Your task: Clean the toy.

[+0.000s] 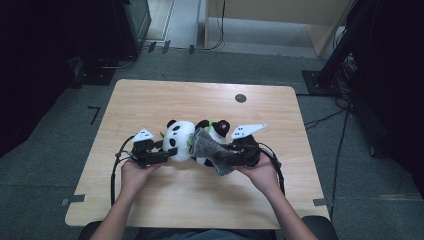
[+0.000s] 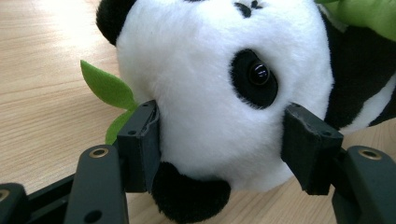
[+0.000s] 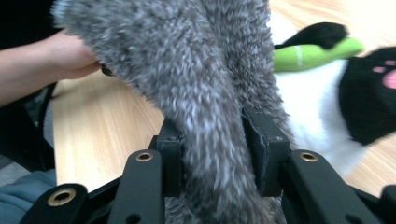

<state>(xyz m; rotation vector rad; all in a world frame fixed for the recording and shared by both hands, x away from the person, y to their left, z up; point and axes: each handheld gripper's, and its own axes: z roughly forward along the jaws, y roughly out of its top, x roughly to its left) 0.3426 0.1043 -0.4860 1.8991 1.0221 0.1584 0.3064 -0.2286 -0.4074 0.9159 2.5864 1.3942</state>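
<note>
Panda point(image 1: 181, 140) lies sideways, head leftward.

A light wooden table point(image 1: 150, 100) with a round dark cable port point(image 1: 240, 98) stands on grey carpet point(image 1: 45, 150); black cables point(image 1: 330, 118) trail right, a pale wooden cabinet point(image 1: 280, 15) stands behind, dark equipment point(image 1: 131, 25) rear left

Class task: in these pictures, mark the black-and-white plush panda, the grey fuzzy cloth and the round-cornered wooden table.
Black-and-white plush panda point(image 2: 205, 107), left gripper view: its white cheek.
Grey fuzzy cloth point(image 3: 205, 107), right gripper view: its hanging middle, above the jaws.
Round-cornered wooden table point(image 1: 150, 100), high view: bare far-left top.
</note>
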